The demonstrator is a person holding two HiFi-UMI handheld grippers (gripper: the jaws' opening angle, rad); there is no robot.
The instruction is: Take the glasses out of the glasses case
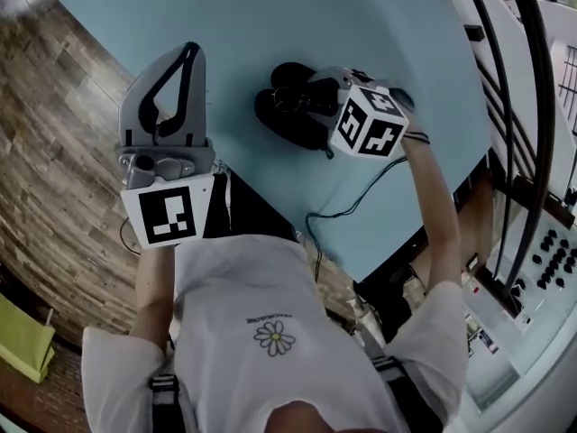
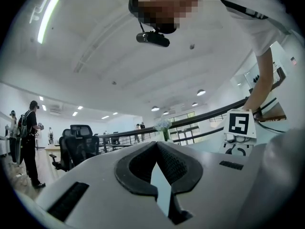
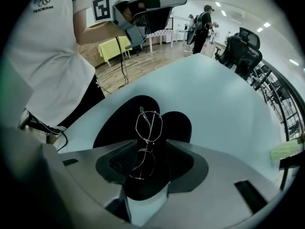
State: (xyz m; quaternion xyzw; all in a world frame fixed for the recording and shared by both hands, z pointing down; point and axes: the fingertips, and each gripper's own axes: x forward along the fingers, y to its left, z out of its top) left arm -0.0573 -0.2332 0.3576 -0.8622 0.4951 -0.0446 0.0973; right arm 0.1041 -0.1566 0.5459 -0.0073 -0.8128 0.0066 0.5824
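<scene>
Right grey hand-held gripper (image 3: 148, 148), 2 jaws spread, hung directly above thin wire-framed glasses (image 3: 148, 125) lying in open black glasses case (image 3: 119, 120) on pale blue table (image 3: 224, 104), long axis running lengthwise between jaws; left gripper (image 1: 191, 52), pressed together, stood farther off.

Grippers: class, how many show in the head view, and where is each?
2. The left gripper is over the table's left edge, jaws together; the right gripper, jaws apart, points down at the open black case holding the glasses. None looks hidden.
</scene>
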